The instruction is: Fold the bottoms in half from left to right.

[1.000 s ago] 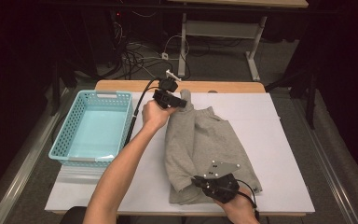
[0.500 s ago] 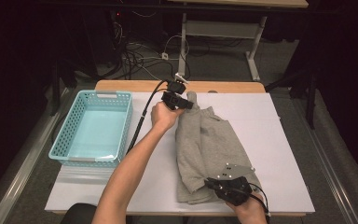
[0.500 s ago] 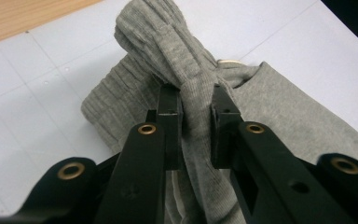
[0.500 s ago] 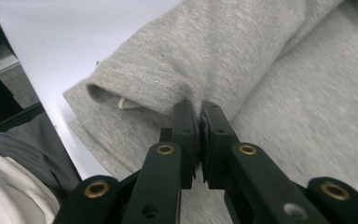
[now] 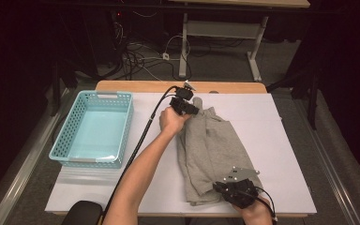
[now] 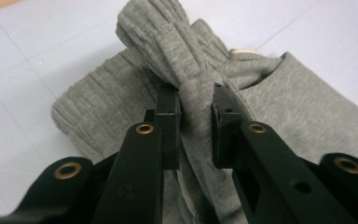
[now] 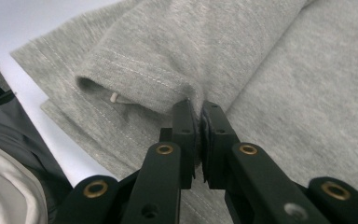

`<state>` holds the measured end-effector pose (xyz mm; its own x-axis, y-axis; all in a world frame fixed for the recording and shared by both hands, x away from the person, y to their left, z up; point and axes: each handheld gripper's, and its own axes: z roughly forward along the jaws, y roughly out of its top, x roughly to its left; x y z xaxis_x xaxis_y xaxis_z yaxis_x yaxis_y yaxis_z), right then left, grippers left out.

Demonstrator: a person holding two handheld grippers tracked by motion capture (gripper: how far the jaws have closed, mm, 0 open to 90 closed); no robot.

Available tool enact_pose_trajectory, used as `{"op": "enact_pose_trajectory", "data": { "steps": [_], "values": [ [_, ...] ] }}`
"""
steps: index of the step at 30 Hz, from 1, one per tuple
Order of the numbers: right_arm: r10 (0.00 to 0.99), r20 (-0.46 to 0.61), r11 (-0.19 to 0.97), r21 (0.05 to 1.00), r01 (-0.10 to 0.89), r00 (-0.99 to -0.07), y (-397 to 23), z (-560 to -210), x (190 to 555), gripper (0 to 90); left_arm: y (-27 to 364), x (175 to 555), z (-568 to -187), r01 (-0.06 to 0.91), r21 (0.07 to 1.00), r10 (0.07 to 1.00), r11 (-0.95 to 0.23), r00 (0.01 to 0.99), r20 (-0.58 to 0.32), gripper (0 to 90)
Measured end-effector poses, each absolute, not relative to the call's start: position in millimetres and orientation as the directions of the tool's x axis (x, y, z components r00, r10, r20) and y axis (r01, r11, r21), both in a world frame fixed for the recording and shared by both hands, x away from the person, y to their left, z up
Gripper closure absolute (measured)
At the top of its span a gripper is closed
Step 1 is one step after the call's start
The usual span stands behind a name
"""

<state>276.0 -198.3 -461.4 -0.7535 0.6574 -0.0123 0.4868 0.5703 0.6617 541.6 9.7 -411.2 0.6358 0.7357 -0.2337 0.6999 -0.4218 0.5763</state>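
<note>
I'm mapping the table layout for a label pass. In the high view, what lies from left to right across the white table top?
Light blue plastic mesh basket → left gripper pinching the far end of the folded grey knit garment → bare white table top at the right.

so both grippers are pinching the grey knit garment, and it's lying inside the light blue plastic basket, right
Not quite. Both grippers, left gripper and right gripper, do pinch the grey knit garment, but it lies on the white table, beside the light blue plastic basket, as the high view shows.
</note>
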Motion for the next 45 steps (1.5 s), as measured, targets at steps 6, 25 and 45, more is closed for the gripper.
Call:
{"op": "enact_pose_trajectory", "data": {
  "steps": [6, 25, 45],
  "values": [
    [0.660, -0.011, 0.572, 0.656, 0.493, -0.751, -197.9, -464.4, 277.7, 84.6, 10.3, 537.6, -412.7, 0.695, 0.581, 0.734, -0.423, 0.639, -0.229, 65.3],
    [0.705, -0.005, 0.476, 0.745, 0.468, -0.709, -221.4, -441.4, 271.7, 58.8, 51.0, 482.9, -397.0, 0.642, 0.622, 0.716, -0.448, 0.674, -0.181, 42.3],
    [0.844, -0.005, 0.360, 0.747, 0.559, -0.536, -272.1, -441.2, 324.2, 54.9, 71.7, 389.5, -457.3, 0.656, 0.585, 0.667, -0.477, 0.704, -0.245, 40.2]
  ]
}}
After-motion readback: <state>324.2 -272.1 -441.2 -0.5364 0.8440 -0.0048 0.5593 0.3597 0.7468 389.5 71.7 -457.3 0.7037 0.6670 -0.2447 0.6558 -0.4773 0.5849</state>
